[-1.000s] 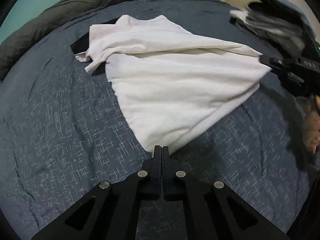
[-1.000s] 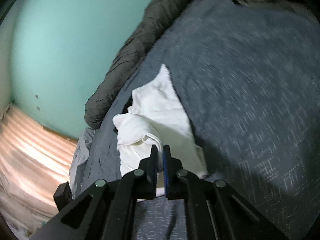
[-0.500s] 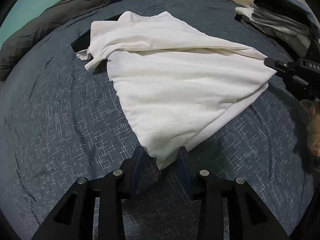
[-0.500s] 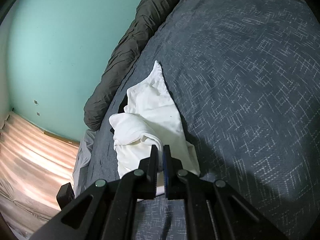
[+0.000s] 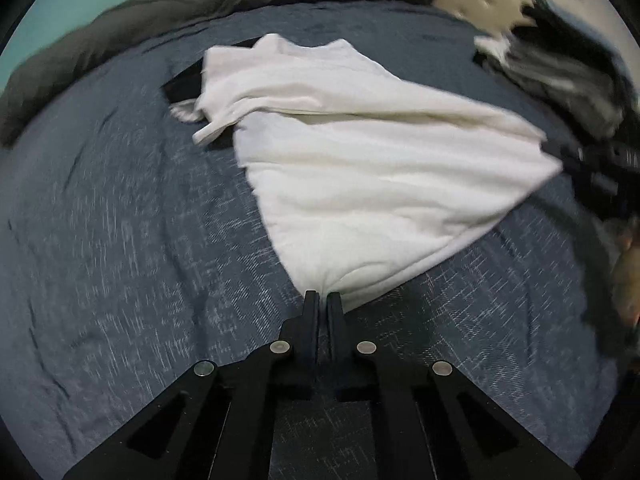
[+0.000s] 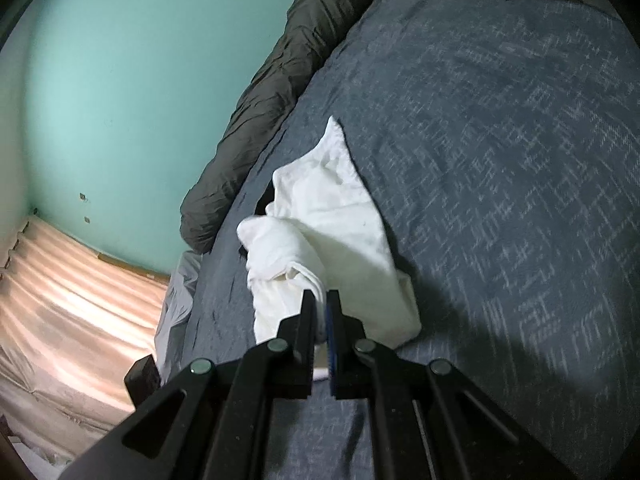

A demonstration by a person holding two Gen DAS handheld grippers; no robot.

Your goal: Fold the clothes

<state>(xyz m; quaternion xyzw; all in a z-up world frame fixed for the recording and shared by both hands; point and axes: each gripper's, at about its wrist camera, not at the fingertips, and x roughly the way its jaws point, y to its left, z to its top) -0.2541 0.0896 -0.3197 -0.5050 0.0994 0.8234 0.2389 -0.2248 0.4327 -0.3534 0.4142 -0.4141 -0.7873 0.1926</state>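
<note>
I had the left gripper pinched shut on the near corner of the white garment, which lay spread on the blue-grey bedspread. My right gripper was clamped on its opposite corner, the fold bunched and hiding its shape. The clothes pile at the far right was too blurred to make out.

Bare bedspread left of white garment; clothes pile crowds far right.
</note>
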